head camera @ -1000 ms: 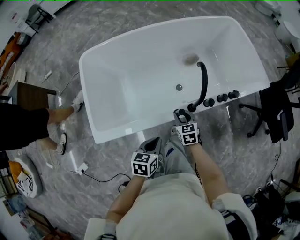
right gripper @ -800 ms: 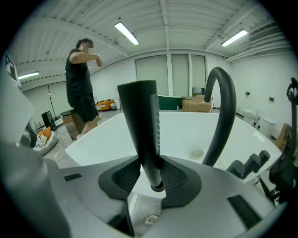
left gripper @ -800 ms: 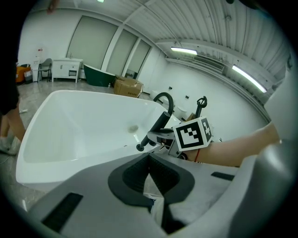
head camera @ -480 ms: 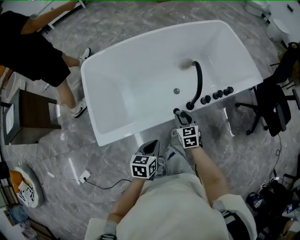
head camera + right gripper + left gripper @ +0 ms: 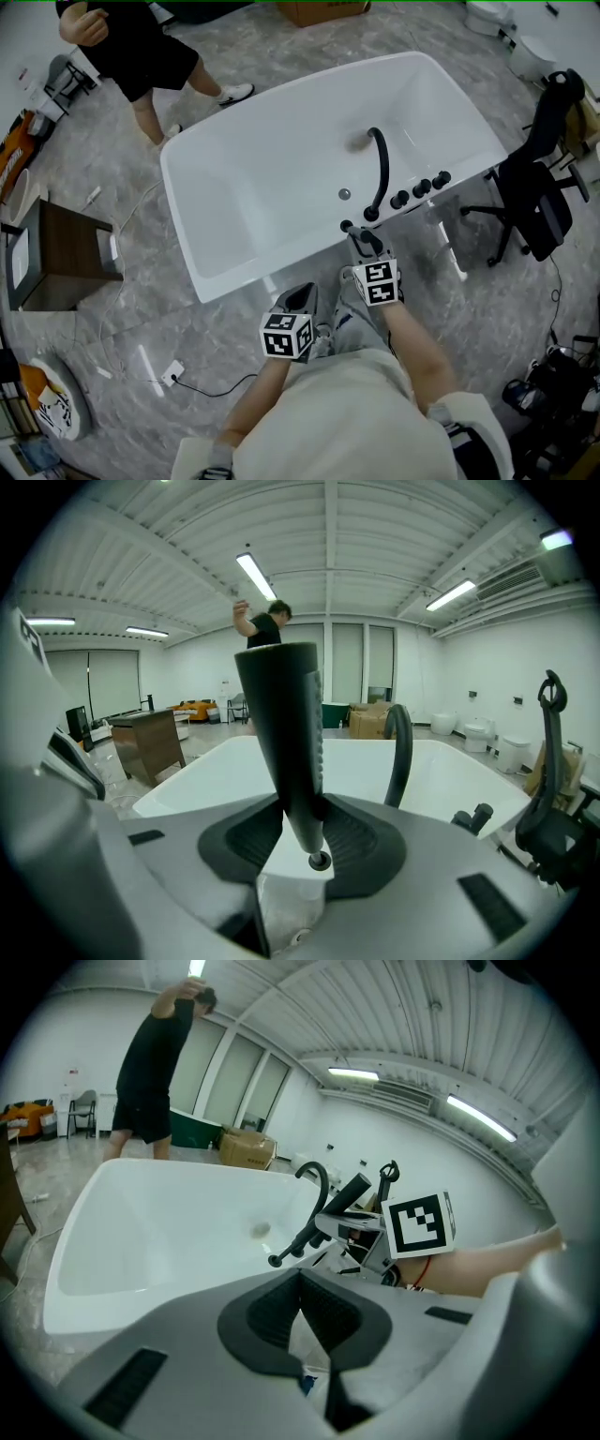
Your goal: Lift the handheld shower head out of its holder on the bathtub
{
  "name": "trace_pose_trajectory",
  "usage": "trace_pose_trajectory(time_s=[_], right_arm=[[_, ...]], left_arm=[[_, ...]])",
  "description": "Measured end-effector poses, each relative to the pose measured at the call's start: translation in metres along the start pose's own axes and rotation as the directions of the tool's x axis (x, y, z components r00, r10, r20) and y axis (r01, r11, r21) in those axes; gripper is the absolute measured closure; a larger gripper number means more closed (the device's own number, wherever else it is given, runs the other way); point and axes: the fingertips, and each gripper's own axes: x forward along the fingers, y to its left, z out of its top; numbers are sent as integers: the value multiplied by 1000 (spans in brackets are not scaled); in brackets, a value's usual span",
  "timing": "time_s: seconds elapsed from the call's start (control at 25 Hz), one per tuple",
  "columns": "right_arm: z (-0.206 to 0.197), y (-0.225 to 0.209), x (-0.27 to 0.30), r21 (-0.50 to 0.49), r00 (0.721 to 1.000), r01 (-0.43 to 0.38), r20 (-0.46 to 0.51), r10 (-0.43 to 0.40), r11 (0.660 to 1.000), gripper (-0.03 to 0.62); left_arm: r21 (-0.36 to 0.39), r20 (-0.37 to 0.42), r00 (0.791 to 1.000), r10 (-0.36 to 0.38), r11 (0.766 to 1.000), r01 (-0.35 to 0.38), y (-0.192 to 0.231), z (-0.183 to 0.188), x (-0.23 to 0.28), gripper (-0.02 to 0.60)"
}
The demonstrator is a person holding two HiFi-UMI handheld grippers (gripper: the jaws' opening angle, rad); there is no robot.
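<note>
Raised since a second ago: slim black handheld shower head (image 5: 286, 724), pinched in right hand-held gripper (image 5: 302, 819); left hand-held gripper (image 5: 302, 1286) pressed together.

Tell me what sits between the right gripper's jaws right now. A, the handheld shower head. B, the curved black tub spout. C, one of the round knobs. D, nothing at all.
A: in the right gripper view, the right gripper has its pads closed on the dark tapered handle of the handheld shower head, while the curved spout stands apart behind it.
</note>
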Motion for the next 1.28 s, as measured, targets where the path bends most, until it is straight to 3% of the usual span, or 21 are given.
trace_pose_trajectory(time_s=[0.76,1.28], right_arm=[[57,16,-116,7,979,64,192,-65,998,451],[98,36,-206,41,931,91,350,-99,995,451]], left_arm=[[73,85,995,-60,996,54,-32,6,-37,561],[126,122,990,-74,990,58,-39,3,-64,561]])
